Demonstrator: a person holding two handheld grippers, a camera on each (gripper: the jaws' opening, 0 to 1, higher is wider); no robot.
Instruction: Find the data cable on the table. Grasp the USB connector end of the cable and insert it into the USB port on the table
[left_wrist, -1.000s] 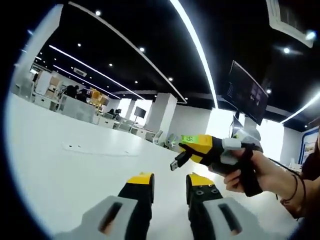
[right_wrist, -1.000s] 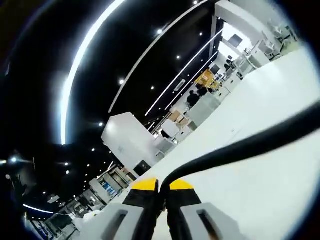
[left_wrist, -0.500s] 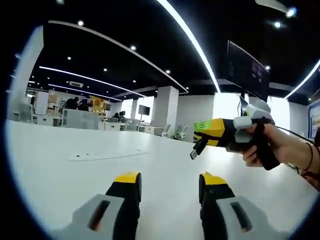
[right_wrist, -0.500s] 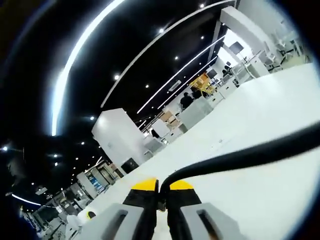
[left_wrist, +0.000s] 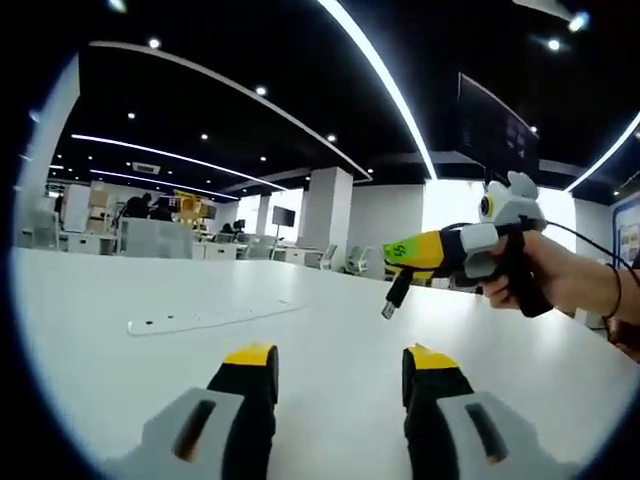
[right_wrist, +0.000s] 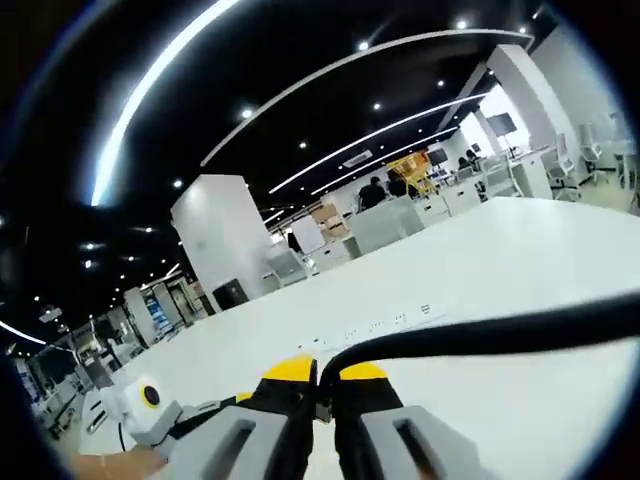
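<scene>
Cable still clamped, left tool wider

Black ceiling, light strips, white pillar, desks.

The left gripper spread its jaws wider. The right gripper rose away from it and tipped the plug downward, to the right of the white port strip. In the right gripper view, the left gripper came in at the lower left.
</scene>
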